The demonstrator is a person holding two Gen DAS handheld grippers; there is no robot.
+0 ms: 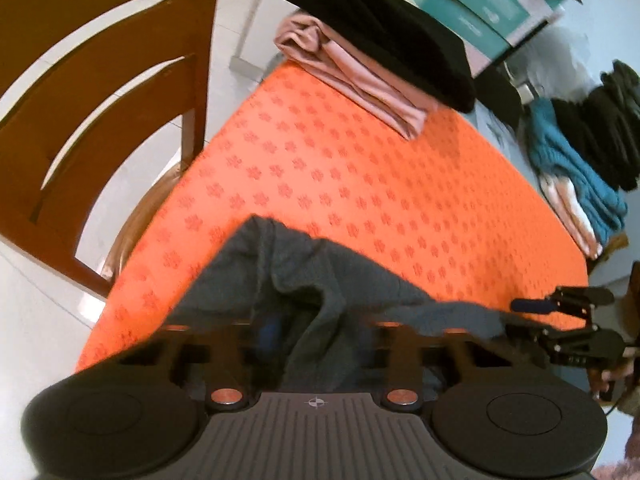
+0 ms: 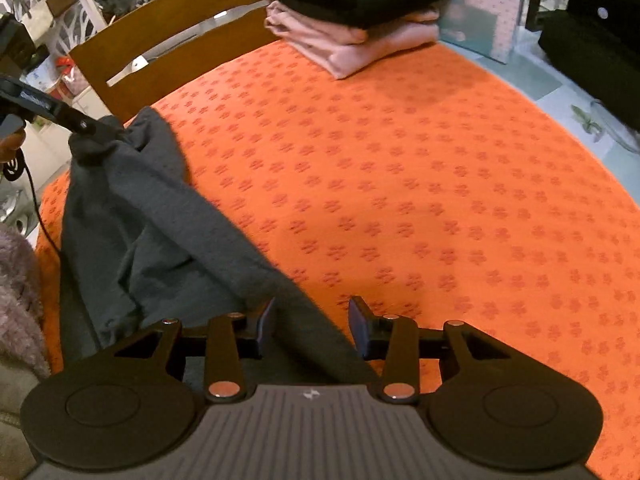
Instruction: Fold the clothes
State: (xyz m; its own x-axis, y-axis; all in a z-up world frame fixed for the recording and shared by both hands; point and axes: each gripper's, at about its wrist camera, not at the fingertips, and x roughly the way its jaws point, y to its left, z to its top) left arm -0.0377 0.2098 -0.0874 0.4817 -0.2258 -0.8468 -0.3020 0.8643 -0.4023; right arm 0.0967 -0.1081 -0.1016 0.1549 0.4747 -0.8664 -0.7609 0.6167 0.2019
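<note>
Grey garment (image 2: 160, 232) clamped in left gripper (image 2: 86, 128), draped between spread-apart right gripper (image 2: 312, 320) fingers.

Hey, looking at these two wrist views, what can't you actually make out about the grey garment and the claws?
- Dark grey knit garment: its type; bunched in both views, its near end hidden by the claw bodies.
- Left claw: its grip in the left wrist view; the cloth covers the fingertips and motion blur smears them.
- Right claw: open, but the cloth hides whether its left finger touches it.
</note>
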